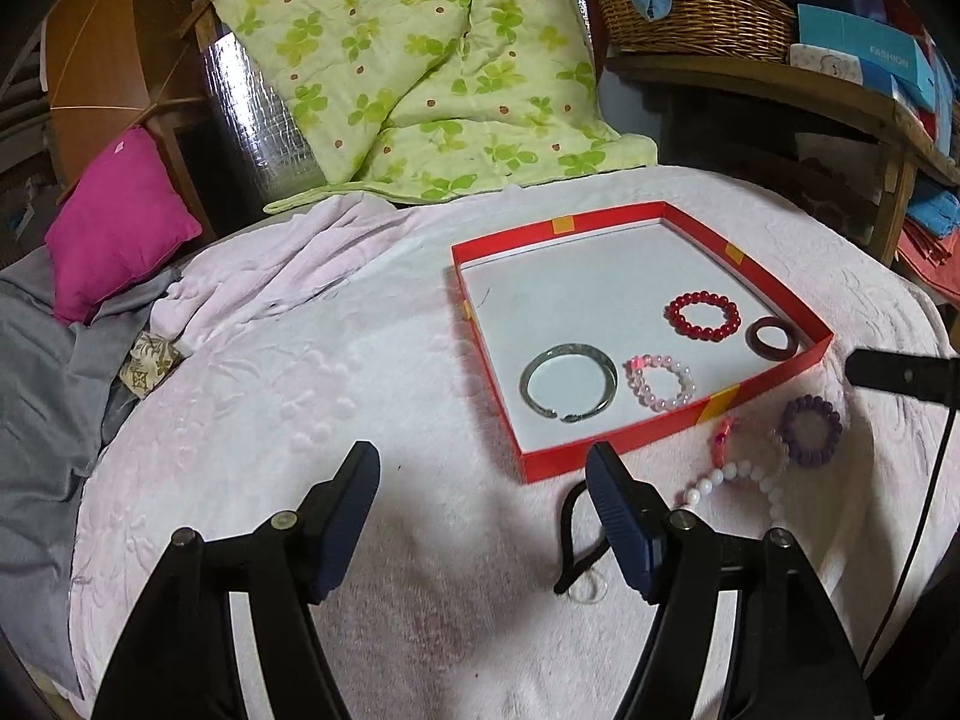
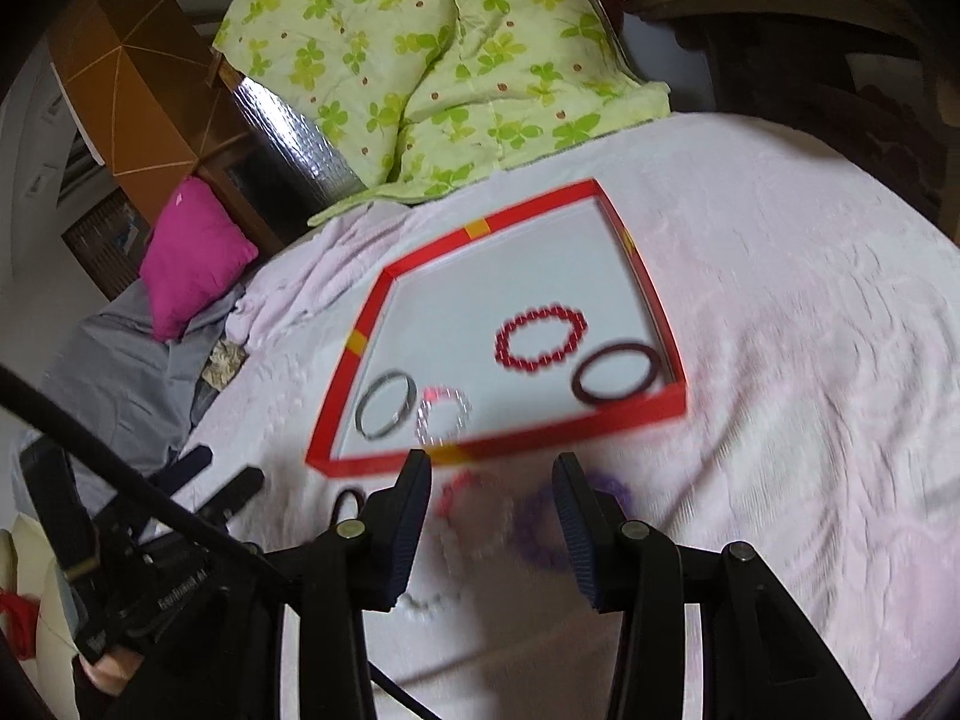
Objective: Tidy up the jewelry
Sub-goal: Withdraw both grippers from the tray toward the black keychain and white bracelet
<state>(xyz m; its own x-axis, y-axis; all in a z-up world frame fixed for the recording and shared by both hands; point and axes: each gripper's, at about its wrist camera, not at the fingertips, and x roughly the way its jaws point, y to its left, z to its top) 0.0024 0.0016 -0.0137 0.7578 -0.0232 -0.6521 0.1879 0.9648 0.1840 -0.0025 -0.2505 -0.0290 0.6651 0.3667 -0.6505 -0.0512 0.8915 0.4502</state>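
Observation:
A shallow red tray [image 1: 612, 455] [image 2: 510, 443] lies on the pink blanket. It holds a silver bangle [image 1: 568, 382] [image 2: 385, 404], a pink bead bracelet [image 1: 660, 382] [image 2: 443, 414], a red bead bracelet [image 1: 703, 314] [image 2: 539, 337] and a dark brown bangle [image 1: 775, 337] [image 2: 614, 379]. Outside its near wall lie a white bead bracelet [image 1: 741, 477] [image 2: 474, 525], a purple bead bracelet [image 1: 810, 431] [image 2: 543, 525] and a black cord [image 1: 570, 534]. My left gripper [image 1: 483, 480] is open and empty, left of them. My right gripper [image 2: 492, 483] is open and empty above the white and purple bracelets.
A green clover quilt [image 1: 420, 72] and a magenta cushion [image 1: 117, 222] lie behind the blanket. Grey cloth [image 1: 42, 396] is at the left. A wicker basket [image 1: 690, 6] and boxes sit on a wooden shelf at the right.

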